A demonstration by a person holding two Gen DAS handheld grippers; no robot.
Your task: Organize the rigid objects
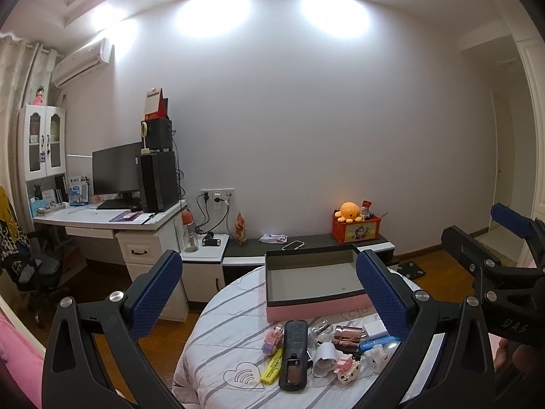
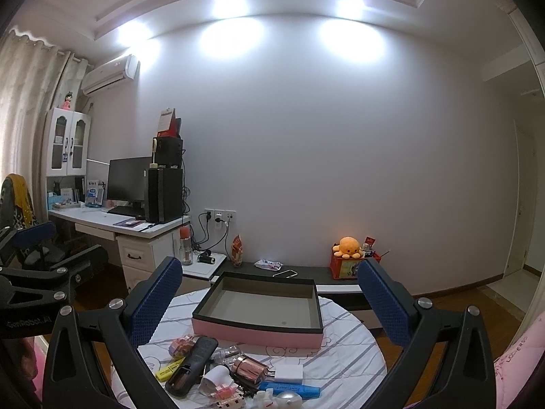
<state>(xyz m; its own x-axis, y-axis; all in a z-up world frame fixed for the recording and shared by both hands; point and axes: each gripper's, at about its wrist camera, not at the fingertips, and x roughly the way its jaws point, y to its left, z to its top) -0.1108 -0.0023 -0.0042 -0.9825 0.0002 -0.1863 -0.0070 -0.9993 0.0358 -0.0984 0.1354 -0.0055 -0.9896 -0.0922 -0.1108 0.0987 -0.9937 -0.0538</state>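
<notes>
Status: nothing sorted yet. The box [image 1: 311,281] (pink outer wall, dark rim, grey matte inside) sits empty toward the far edge of the round tabletop [image 1: 218,337], which is covered w/ a striped quilted cloth. All items lie clustered at the near edge: black plastic remote [image 1: 293,354], yellow highlighter [image 1: 271,366], shiny copper cylinder [image 1: 346,335], white charger block [image 1: 374,330], blue highlighter [image 2: 289,390]. My left gripper [image 1: 269,293] and right gripper [image 2: 270,301] both hover above w/ jaws fully apart, holding nothing.
</notes>
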